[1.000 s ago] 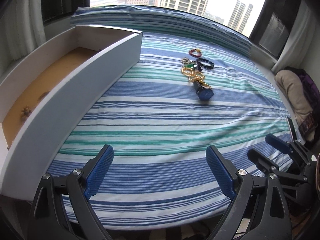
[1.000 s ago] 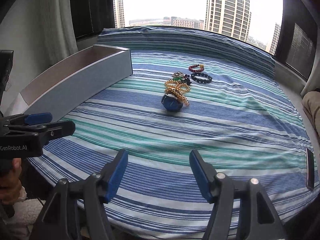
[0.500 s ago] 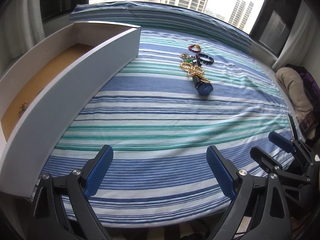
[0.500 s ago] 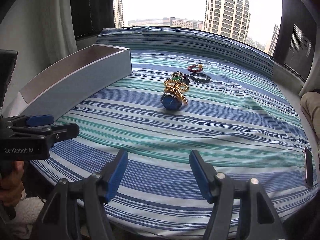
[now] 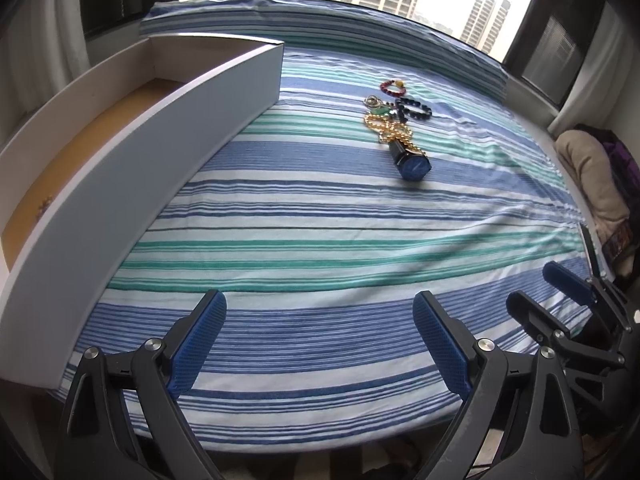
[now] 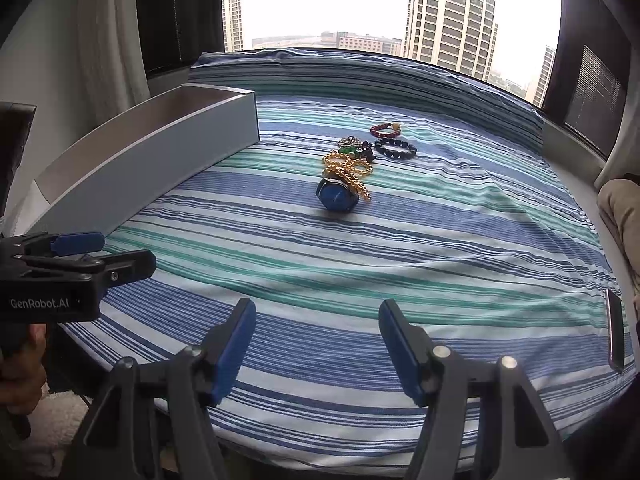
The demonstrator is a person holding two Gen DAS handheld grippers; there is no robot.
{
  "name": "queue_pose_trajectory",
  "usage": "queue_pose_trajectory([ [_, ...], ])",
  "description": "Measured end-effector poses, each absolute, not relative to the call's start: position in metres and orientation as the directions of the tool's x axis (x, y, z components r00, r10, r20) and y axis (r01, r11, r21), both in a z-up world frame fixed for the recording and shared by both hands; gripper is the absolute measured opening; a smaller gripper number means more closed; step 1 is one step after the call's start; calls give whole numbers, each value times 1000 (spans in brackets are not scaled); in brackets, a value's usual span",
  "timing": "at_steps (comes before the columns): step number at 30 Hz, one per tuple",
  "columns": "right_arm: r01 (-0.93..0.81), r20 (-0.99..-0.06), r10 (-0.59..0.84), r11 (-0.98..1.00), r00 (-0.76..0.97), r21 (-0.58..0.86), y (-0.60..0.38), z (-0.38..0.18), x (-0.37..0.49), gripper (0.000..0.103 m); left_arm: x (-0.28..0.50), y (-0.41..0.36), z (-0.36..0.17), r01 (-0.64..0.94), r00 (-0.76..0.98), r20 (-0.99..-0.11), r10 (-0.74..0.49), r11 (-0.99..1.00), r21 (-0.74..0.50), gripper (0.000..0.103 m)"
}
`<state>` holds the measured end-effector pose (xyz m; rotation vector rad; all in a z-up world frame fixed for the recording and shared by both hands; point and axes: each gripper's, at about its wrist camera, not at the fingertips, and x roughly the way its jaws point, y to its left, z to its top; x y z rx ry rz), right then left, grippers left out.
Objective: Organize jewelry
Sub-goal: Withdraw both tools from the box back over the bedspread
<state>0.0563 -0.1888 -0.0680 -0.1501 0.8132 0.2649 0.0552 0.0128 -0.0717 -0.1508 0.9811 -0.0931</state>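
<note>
While our left gripper (image 5: 318, 344) and right gripper (image 6: 318, 350) hover wide-jawed and empty above the striped bedsheet (image 5: 320, 248), we see the blue-faced watch (image 6: 337, 196), gold bead necklace (image 6: 348, 170) and bracelets well ahead, right of the open drawer (image 5: 132, 184), which perhaps holds one small trinket.

Black claw (image 5: 320, 340), ribbed blue pads (image 5: 198, 344)

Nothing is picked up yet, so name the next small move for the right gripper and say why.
Probably ease the right gripper forward toward the blue watch. Its jaws stand open and empty over the near edge of the striped bed cover, and the watch is the nearest piece of the jewelry pile. The open drawer waits to the left.
</note>
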Motion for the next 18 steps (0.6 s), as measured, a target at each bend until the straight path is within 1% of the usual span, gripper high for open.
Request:
queue_pose_trajectory([
  [6, -291, -742, 177, 956, 646, -25, -189, -71, 57, 65, 56, 13, -72, 7, 554, -820, -143, 986, -168, 95],
  [18, -249, -723, 155, 968, 673, -24, -204, -67, 56, 65, 58, 7, -74, 19, 547, -824, -149, 986, -166, 95],
])
